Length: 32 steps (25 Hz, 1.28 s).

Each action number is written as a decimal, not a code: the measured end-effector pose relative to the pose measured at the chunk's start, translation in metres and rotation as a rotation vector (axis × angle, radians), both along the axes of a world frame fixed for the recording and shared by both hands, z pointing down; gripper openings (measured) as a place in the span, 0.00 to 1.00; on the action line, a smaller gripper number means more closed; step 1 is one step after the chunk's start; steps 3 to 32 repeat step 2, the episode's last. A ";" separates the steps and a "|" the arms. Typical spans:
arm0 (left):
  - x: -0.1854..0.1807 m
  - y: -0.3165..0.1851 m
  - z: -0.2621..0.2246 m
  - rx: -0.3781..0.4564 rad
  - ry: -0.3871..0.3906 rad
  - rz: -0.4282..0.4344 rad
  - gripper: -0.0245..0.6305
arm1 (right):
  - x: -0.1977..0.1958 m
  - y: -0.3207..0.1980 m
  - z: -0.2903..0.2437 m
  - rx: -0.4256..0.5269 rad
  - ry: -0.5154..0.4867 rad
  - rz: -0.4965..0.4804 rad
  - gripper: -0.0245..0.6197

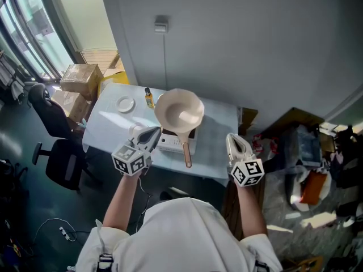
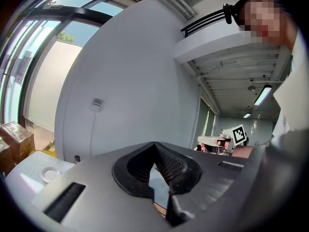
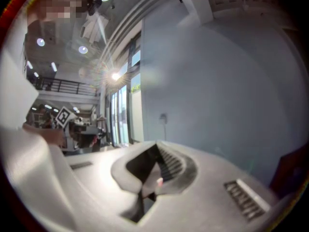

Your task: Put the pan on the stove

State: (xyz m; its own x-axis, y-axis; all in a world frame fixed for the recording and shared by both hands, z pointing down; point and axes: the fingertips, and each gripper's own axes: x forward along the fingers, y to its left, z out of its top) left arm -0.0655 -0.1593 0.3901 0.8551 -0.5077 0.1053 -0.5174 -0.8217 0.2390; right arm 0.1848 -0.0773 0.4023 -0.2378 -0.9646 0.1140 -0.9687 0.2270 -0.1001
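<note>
Both forearms reach forward from the body and are held close to level. The left tongs (image 1: 153, 134) angle inward toward the pan (image 1: 179, 111), while the right tongs (image 1: 235, 139) point straight ahead. Each pair is pressed together with nothing between, the dark ribbed pads meeting in a narrow V. The pan is a round cream bowl, smooth and matte inside, with a slim brownish handle pointing back toward the person. It sits on the white, boxy stove (image 1: 173, 143), between the two tongs and apart from both. The surface (image 1: 108, 123) wears a pale cloth. A small white plate (image 1: 125, 103) and a little yellow bottle (image 1: 149, 98) stand left of the pan. The pan covers most of the stove top. In both gripper views the tongs' grey bodies fill the lower picture, so the pan cannot be made out clearly there
</note>
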 end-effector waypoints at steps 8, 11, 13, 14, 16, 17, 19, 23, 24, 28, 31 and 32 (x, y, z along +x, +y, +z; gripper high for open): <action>0.000 0.002 0.002 -0.006 0.000 -0.002 0.07 | 0.000 0.001 0.000 -0.001 0.001 -0.004 0.09; 0.000 0.002 0.002 -0.006 0.000 -0.002 0.07 | 0.000 0.001 0.000 -0.001 0.001 -0.004 0.09; 0.000 0.002 0.002 -0.006 0.000 -0.002 0.07 | 0.000 0.001 0.000 -0.001 0.001 -0.004 0.09; 0.000 0.002 0.002 -0.006 0.000 -0.002 0.07 | 0.000 0.001 0.000 -0.001 0.001 -0.004 0.09; 0.000 0.002 0.002 -0.006 0.000 -0.002 0.07 | 0.000 0.001 0.000 -0.001 0.001 -0.004 0.09; 0.000 0.002 0.002 -0.006 0.000 -0.002 0.07 | 0.000 0.001 0.000 -0.001 0.001 -0.004 0.09; 0.000 0.002 0.002 -0.006 0.000 -0.002 0.07 | 0.000 0.001 0.000 -0.001 0.001 -0.004 0.09; 0.000 0.002 0.002 -0.006 0.000 -0.002 0.07 | 0.000 0.001 0.000 -0.001 0.001 -0.004 0.09; 0.000 0.002 0.002 -0.006 0.000 -0.002 0.07 | 0.000 0.001 0.000 -0.001 0.001 -0.004 0.09; 0.000 0.002 0.002 -0.006 0.000 -0.002 0.07 | 0.000 0.001 0.000 -0.001 0.001 -0.004 0.09; 0.000 0.002 0.002 -0.006 0.000 -0.002 0.07 | 0.000 0.001 0.000 -0.001 0.001 -0.004 0.09; 0.000 0.002 0.002 -0.006 0.000 -0.002 0.07 | 0.000 0.001 0.000 -0.001 0.001 -0.004 0.09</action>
